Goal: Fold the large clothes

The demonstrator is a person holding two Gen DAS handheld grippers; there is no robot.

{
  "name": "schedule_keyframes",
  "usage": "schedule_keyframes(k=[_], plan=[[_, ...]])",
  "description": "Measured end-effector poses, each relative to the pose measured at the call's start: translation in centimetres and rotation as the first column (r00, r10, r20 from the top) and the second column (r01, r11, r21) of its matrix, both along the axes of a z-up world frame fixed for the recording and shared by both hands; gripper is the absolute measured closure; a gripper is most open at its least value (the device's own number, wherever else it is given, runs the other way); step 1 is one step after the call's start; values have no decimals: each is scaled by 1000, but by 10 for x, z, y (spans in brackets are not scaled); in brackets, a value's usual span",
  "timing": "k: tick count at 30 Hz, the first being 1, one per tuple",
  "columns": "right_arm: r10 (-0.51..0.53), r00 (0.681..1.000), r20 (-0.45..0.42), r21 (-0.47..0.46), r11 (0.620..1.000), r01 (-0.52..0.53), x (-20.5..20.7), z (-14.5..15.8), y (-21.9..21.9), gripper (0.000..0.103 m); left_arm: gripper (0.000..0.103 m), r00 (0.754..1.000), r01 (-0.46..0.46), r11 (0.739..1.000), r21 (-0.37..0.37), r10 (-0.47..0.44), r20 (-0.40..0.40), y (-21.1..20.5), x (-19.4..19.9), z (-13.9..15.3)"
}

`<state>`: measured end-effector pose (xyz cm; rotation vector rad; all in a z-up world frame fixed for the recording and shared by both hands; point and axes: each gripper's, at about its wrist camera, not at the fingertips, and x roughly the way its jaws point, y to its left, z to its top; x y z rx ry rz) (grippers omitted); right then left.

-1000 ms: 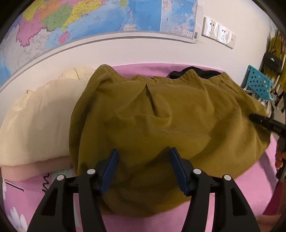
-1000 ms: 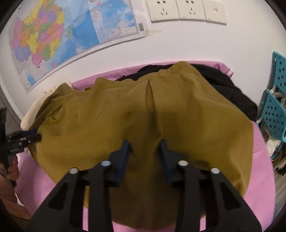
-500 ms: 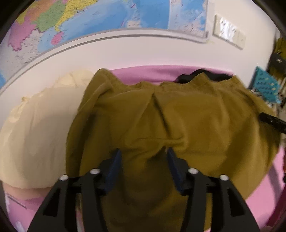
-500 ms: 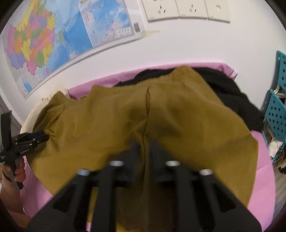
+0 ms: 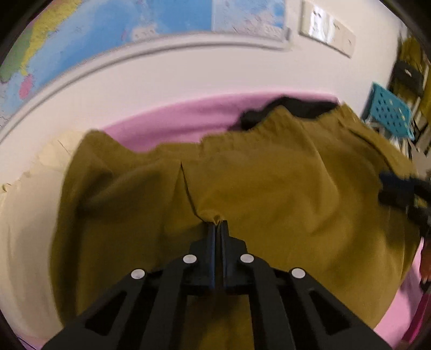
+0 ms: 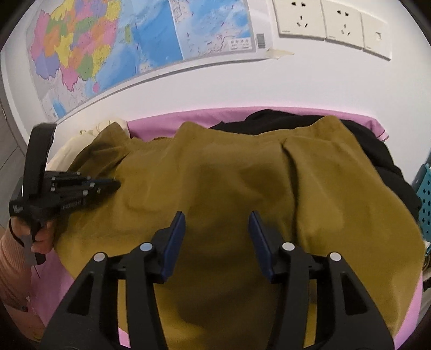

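Your left gripper (image 5: 217, 224) has its jaws pressed together on a pinched fold of the olive-brown garment (image 6: 229, 188), which lies spread on the pink bed cover (image 5: 172, 126) between a cream bundle (image 5: 24, 215) and black clothing (image 6: 382, 150), while your right gripper (image 6: 216, 242) hovers wide open above it, holding nothing

Home bedroom: pink bedsheet (image 6: 161, 126), wall map (image 6: 113, 48), sockets (image 6: 331, 21), clothes pile.

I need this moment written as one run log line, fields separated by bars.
step: grasp for fold | left gripper: shut on olive garment | right gripper: open above it | surface: pink cover
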<state>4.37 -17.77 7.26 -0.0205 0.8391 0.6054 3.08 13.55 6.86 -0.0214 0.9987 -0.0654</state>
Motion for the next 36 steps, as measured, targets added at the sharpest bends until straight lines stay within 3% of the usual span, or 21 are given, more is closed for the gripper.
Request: schedule_keyframes(k=[4, 6, 11, 13, 14, 15, 17, 20, 22, 26, 28, 29, 30, 31, 36], plan=[[-7, 1000, 10, 44, 999, 7, 2, 7, -1, 54, 101, 995, -4, 1000, -14, 5, 96, -4, 11, 29], [-3, 1000, 17, 47, 999, 2, 4, 8, 1, 53, 101, 995, 2, 1000, -9, -1, 99, -11, 19, 30], [-1, 1000, -1, -60, 998, 1, 14, -11, 18, 55, 99, 999, -39, 999, -28, 38, -21, -3, 29, -10], [-5, 1000, -1, -87, 996, 5, 17, -16, 21, 58, 94, 999, -51, 997, -64, 50, -23, 4, 27, -13], [-5, 1000, -3, -85, 996, 5, 18, -17, 21, 62, 92, 998, -58, 996, -74, 57, -18, 7, 25, -11], [-1, 1000, -4, -78, 997, 1, 18, -18, 21, 75, 83, 998, -62, 995, -76, 62, 0, 10, 20, -5], [-24, 1000, 14, -67, 997, 25, 19, -14, 17, 99, 74, 997, -62, 996, -62, 64, 38, 13, 11, 3], [-60, 998, 17, 68, 996, 59, 23, 2, -4, 100, 74, 996, -55, 997, -47, 58, 73, 14, 2, 10], [-79, 997, 1, 80, 994, 78, 29, 1, -7, 100, 74, 993, -67, 998, -21, 69, 95, 15, -6, 13], [-102, 993, -65, 3, 995, 102, 37, -20, 4, 99, 72, 992, -55, 999, -3, 55, 110, 14, -23, 15], [-105, 992, -70, 21, 994, 107, 34, -17, 2, 96, 65, 993, -28, 1000, 2, 27, 114, 12, -36, 15], [-113, 992, -61, 30, 993, 115, 30, -11, -1, 88, 65, 993, -24, 1000, 16, 22, 113, 11, -42, 15], [-112, 992, -48, 39, 993, 114, 26, -4, -2, 71, 64, 994, -20, 999, 28, 16, 109, 10, -46, 15], [-106, 994, -29, 52, 993, 107, 20, 3, -3, 61, 62, 994, -16, 999, 31, 13, 106, 9, -51, 14], [47, 998, 40, 69, 996, -50, -9, 22, 16, 55, 53, 995, 1, 999, 42, -5, 97, -1, -67, 4]])
